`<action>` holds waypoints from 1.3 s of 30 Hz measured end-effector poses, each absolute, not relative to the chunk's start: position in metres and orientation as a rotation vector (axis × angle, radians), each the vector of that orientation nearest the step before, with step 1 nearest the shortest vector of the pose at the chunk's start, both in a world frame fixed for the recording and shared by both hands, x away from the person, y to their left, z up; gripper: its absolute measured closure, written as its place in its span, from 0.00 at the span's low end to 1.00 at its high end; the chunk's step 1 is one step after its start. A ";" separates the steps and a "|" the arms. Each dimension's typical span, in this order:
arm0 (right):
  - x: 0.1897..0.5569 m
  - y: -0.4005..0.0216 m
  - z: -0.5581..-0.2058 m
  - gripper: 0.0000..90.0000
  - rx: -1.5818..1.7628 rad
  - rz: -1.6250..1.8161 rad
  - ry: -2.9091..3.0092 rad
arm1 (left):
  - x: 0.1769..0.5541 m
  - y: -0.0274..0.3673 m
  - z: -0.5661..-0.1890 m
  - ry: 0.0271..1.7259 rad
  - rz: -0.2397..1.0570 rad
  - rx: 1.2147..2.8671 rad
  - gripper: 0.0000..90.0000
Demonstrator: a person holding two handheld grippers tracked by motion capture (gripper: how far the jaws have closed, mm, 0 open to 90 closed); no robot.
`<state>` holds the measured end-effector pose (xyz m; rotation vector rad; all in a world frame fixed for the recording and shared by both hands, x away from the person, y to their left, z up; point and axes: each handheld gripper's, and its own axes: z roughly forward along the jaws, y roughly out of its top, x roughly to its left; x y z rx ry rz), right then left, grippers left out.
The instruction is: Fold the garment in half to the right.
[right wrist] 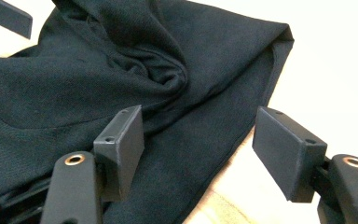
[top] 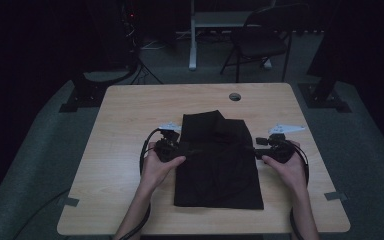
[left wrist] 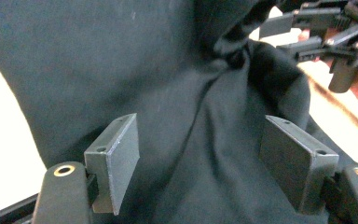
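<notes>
Both the left gripper (left wrist: 198, 163) and right gripper (right wrist: 198, 149) had their jaws wide open over the folded black cloth (top: 217, 160), gripping nothing.

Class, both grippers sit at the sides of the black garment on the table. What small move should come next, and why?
Probably close both grippers on the cloth. The left gripper and right gripper point inward over the black garment's side edges, jaws open with cloth between them but not pinched. The garment lies part-folded and rumpled on the table, so gripping both sides would allow the next fold.
</notes>
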<state>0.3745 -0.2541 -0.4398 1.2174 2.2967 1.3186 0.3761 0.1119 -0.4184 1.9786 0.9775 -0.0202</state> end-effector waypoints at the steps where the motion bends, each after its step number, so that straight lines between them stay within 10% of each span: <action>1: 0.375 -0.254 -0.440 0.36 1.214 1.316 2.299 | 0.375 0.113 -0.421 0.982 -0.021 1.984 0.33; 9: 0.376 -0.254 -0.441 0.36 1.212 1.309 2.305 | 0.367 0.121 -0.435 0.980 -0.065 1.991 0.34; 32: 0.376 -0.250 -0.443 0.36 1.205 1.288 2.323 | 0.356 0.127 -0.441 0.992 -0.119 1.998 0.94; 39: 0.376 -0.249 -0.443 0.36 1.201 1.284 2.322 | 0.354 0.123 -0.432 0.933 -0.139 1.985 0.96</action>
